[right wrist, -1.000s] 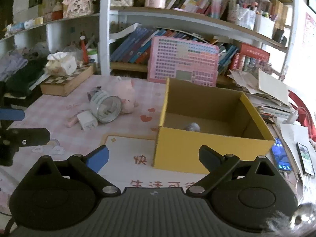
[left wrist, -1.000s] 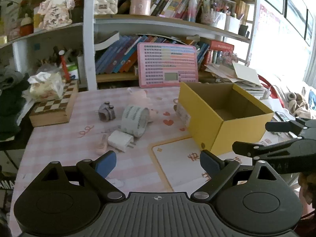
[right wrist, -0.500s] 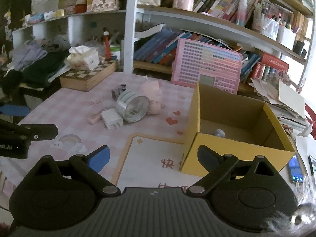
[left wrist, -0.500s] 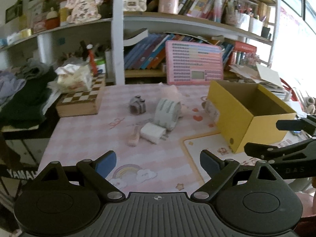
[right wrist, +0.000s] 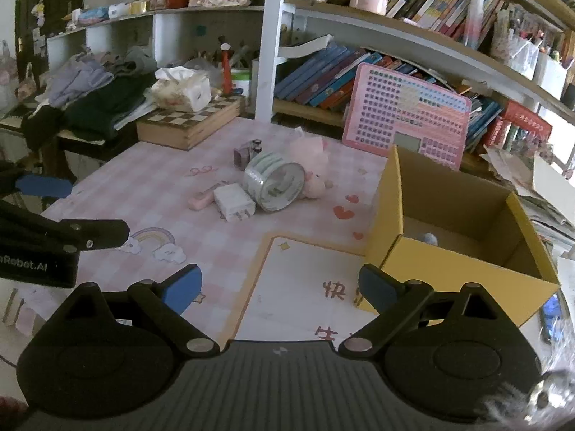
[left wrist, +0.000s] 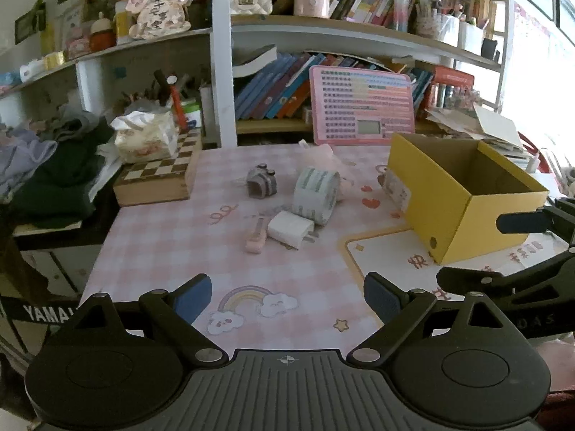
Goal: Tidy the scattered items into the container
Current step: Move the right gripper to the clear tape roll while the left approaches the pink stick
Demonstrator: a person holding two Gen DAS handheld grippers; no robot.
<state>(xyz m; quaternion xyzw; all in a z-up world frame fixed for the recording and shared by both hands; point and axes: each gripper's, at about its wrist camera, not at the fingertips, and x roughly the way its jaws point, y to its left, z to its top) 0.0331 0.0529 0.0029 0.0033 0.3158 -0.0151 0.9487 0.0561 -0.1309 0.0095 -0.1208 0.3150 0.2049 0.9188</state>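
Observation:
A yellow cardboard box (left wrist: 449,194) (right wrist: 463,248) stands open on the right of the pink checked table, with a small grey ball (right wrist: 429,239) inside. Scattered left of it lie a tape roll (left wrist: 316,194) (right wrist: 275,181), a white charger plug (left wrist: 291,229) (right wrist: 233,202), a pink stick (left wrist: 256,239) (right wrist: 203,197), a small grey toy camera (left wrist: 261,182) (right wrist: 246,152) and a pink plush pig (right wrist: 312,167). My left gripper (left wrist: 287,296) is open and empty, well short of the items. My right gripper (right wrist: 278,285) is open and empty, near the box's front corner.
A wooden chessboard box (left wrist: 158,179) with a tissue pack (left wrist: 145,140) sits at the back left. A pink keypad board (left wrist: 363,106) leans on the bookshelf behind. A white mat (right wrist: 305,287) with yellow border lies in front of the box. Clothes (left wrist: 54,168) pile beyond the left edge.
Both grippers have pulled back and away from the table; the box and items now look farther off. Both stay open and empty. Nothing on the table has moved.

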